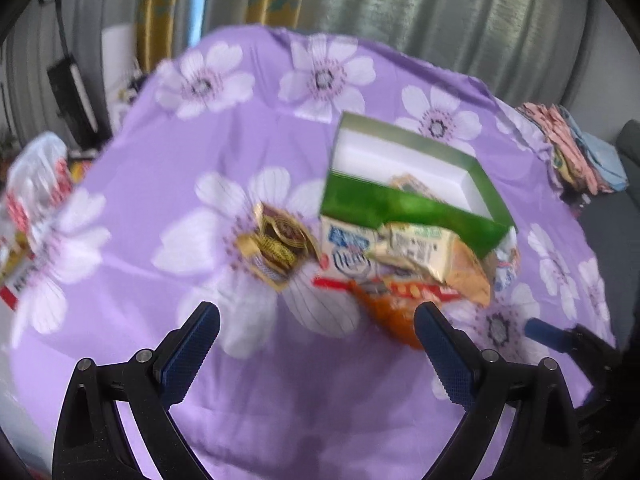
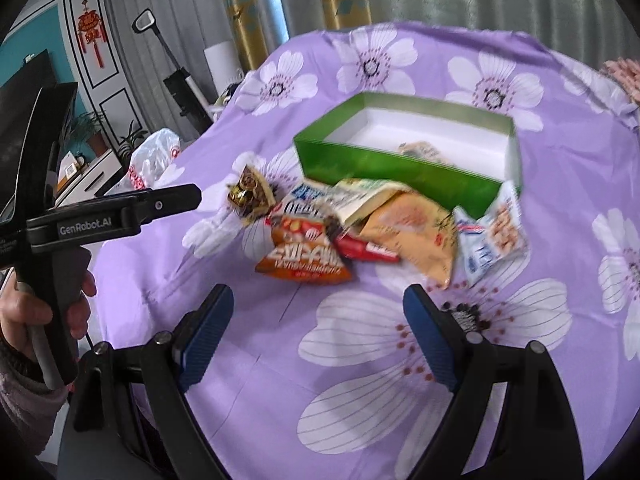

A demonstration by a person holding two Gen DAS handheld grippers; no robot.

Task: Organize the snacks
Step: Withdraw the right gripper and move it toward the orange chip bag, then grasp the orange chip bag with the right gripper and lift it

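A soft, matt lilac flowered cloth [image 2: 400, 360] drapes the worktop. The open green cardboard box [image 2: 384, 164] is glossy outside, plain white inside. The orange snack packet [image 2: 304, 258] is shiny crinkled foil. Each black plastic tool's blue pads [image 2: 208, 336] look finely knurled.

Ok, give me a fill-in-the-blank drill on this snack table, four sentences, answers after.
1. The cardboard box on the flowered cloth is ____ on the outside.
2. The packet inside the box is ____ in number.
3. The orange packet lies ____ the box, on the cloth.
4. The right gripper has its jaws ____, with nothing between them.

Missing words: green; one; outside; open
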